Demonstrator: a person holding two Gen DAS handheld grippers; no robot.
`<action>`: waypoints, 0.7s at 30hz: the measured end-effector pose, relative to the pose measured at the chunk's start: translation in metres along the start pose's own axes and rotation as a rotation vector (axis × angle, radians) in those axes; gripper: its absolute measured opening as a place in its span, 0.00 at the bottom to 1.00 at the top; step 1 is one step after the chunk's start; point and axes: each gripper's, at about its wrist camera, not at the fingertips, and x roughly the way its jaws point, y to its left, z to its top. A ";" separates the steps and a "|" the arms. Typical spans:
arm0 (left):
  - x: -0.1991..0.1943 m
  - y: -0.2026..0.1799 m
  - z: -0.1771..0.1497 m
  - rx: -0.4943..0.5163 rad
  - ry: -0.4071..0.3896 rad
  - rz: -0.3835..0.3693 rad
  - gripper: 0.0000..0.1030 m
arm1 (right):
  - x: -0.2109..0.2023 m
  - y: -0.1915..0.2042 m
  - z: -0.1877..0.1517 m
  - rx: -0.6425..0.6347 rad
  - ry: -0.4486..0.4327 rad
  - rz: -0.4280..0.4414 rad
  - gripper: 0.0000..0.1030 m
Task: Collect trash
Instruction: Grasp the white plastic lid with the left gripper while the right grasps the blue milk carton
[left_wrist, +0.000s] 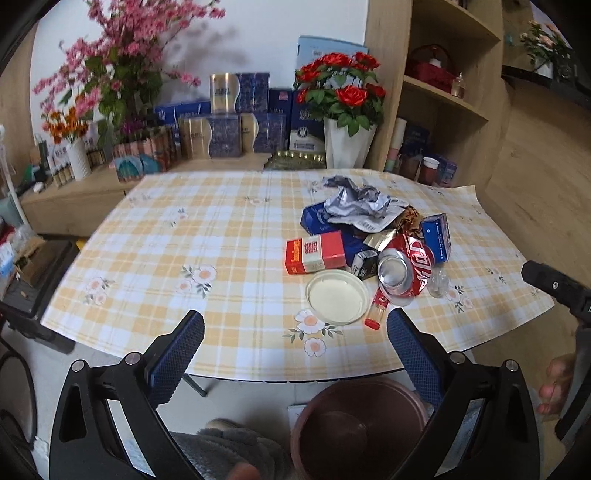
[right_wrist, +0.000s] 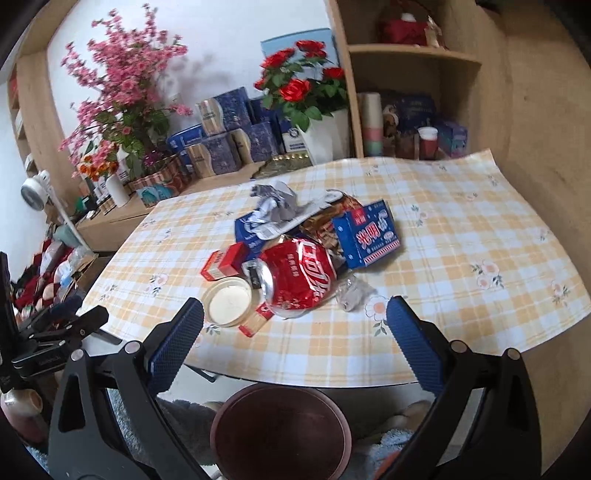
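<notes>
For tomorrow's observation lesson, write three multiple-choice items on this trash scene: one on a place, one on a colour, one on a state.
1. Where is the brown bin?
A. on the table
B. on the floor below the table's near edge
C. on the shelf

2. What colour is the crushed can?
A. green
B. red
C. yellow

3. How do both grippers stand?
A. open, empty
B. shut on the can
C. holding the lid

Answers:
1 B, it sits under the tablecloth edge.
2 B, red with white lettering.
3 A, left gripper and right gripper are spread with nothing between.

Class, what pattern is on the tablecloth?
Yellow-and-white check with flowers on the tablecloth; clearest in the left wrist view.
</notes>
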 end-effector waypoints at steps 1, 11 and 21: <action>0.009 0.002 0.000 -0.007 0.019 -0.013 0.78 | 0.007 -0.006 0.000 0.019 0.007 0.002 0.95; 0.100 0.009 0.001 -0.071 0.166 -0.047 0.60 | 0.078 -0.036 0.025 -0.176 0.052 -0.088 0.95; 0.140 0.017 0.004 -0.107 0.215 -0.035 0.60 | 0.178 -0.091 0.083 -0.281 0.055 0.022 0.95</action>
